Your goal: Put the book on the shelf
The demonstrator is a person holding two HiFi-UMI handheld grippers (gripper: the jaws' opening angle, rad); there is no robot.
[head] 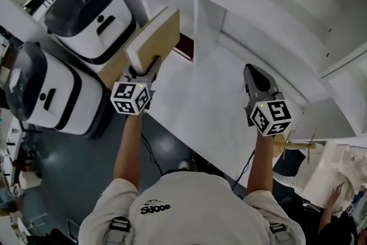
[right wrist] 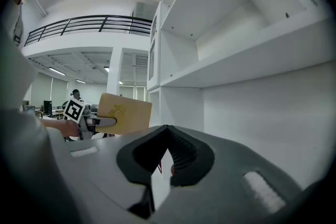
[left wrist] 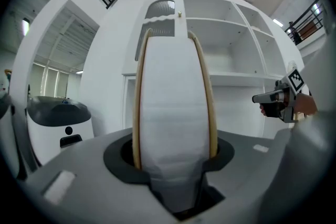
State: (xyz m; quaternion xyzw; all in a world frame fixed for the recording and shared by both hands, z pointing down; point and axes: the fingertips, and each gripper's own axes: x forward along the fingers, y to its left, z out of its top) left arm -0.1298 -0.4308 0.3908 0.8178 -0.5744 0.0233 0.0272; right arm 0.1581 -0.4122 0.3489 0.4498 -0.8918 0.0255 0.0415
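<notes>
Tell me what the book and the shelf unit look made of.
The book: tan matte cover with no glare, likely card or cloth board; a white paper page block shows at its edge. The shelf unit: smooth white board, painted or laminated, probably wood composite, with small pin holes in the walls. Coated metal can't be ruled out.

Robotics lab: domed white robots (head: 86,17) beside built-in shelving (head: 269,8).

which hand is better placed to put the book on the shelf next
Left. The left gripper is shut on the book, which points toward the white shelf's open compartments. The right gripper holds nothing, jaws together, so it would likely need a handover first.
</notes>
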